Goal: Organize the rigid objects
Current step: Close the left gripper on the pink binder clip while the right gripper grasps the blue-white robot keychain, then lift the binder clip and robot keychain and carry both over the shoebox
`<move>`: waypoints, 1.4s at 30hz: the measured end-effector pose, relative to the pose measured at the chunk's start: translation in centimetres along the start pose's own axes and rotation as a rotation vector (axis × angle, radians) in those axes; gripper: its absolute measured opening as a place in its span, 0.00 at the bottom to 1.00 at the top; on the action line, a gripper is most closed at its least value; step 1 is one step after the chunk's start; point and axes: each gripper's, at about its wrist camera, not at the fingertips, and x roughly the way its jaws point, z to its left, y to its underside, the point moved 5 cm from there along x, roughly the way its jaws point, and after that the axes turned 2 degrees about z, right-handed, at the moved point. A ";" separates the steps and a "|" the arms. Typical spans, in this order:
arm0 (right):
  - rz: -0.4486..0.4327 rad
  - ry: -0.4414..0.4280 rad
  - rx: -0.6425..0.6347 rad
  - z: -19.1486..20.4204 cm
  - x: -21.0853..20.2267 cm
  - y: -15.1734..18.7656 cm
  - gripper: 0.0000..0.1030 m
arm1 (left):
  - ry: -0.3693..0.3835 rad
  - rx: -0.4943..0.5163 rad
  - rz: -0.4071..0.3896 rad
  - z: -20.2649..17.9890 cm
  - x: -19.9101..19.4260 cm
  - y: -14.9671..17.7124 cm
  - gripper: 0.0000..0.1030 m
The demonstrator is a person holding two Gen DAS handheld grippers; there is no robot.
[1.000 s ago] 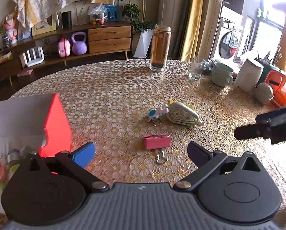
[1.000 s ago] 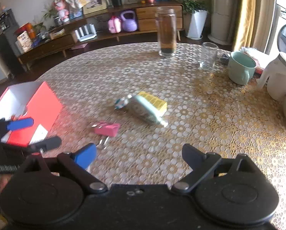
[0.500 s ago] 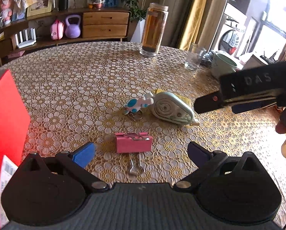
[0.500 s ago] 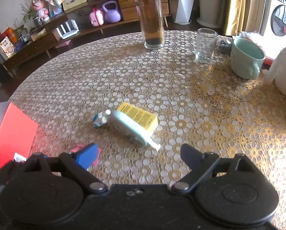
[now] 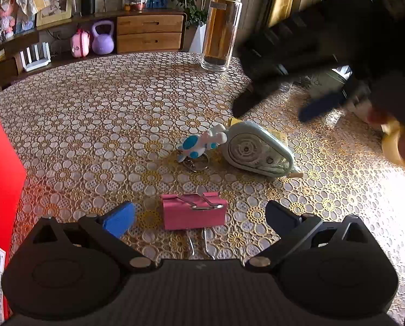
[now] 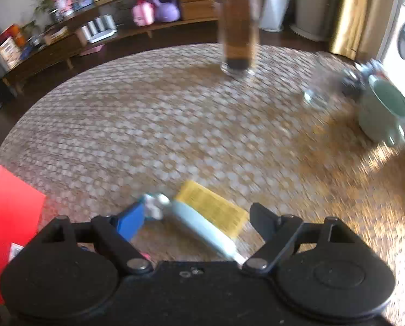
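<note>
A pink binder clip (image 5: pixel 193 211) lies on the flowered tablecloth between the fingers of my left gripper (image 5: pixel 199 216), which is open and not touching it. Behind it lie a blue-and-white keychain toy (image 5: pixel 202 142) and a pale blue correction tape dispenser (image 5: pixel 256 149) on a yellow card (image 5: pixel 277 135). My right gripper (image 6: pixel 197 224) hangs over the dispenser (image 6: pixel 199 225) with its jaws closing; the dispenser is between them and the pads do not press on it. The toy (image 6: pixel 153 206) sits by its blue pad (image 6: pixel 130 222). The right gripper (image 5: pixel 270 114) shows blurred in the left wrist view.
A red box (image 5: pixel 1 163) stands at the left of the table. A tall glass jar (image 5: pixel 221 30) stands at the far side. A drinking glass (image 6: pixel 319 87) and a green mug (image 6: pixel 384 111) are at the right. A low sideboard (image 5: pixel 148 32) runs behind the table.
My left gripper came down and forward until the pink clip lay between its fingers. My right gripper swung in over the tape dispenser and its jaws narrowed a little.
</note>
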 end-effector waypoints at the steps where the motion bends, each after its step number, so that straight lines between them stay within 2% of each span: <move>1: 0.004 -0.005 -0.021 0.6 0.1 -0.4 0.82 | -0.004 0.003 -0.003 0.0 0.0 0.0 1.00; 9: 0.071 -0.029 -0.176 4.8 2.2 -1.9 0.74 | -0.042 0.039 -0.042 -0.2 0.5 -0.1 0.99; 14: 0.112 -0.022 -0.280 6.8 3.7 -1.5 0.63 | -0.035 0.047 -0.058 -0.3 0.6 -0.2 0.97; 18: 0.131 -0.002 -0.330 7.4 4.7 -1.2 0.58 | -0.021 0.050 -0.053 -0.4 0.8 -0.1 0.84; 21: 0.137 0.011 -0.346 7.5 5.1 -1.1 0.54 | -0.012 0.048 -0.049 -0.3 0.8 0.2 0.65; 24: 0.147 0.020 -0.372 7.7 5.4 -0.8 0.49 | -0.015 0.058 -0.058 -0.2 0.8 0.5 0.62; 27: 0.158 0.040 -0.396 7.6 5.7 -0.7 0.43 | -0.016 0.060 -0.064 0.0 0.6 0.6 0.52; 30: 0.164 0.044 -0.405 7.4 5.9 -0.1 0.40 | -0.002 0.049 -0.064 0.4 0.7 0.5 0.51; 31: 0.164 0.039 -0.405 7.4 5.9 0.0 0.36 | -0.003 0.049 -0.065 0.5 0.7 0.5 0.51; 36: 0.154 0.033 -0.385 7.4 5.7 0.0 0.36 | 0.005 0.042 -0.060 0.8 0.6 0.5 0.51; 42: 0.130 -0.017 -0.307 7.3 4.0 -0.2 0.36 | 0.019 0.030 -0.057 1.0 -0.3 0.6 0.51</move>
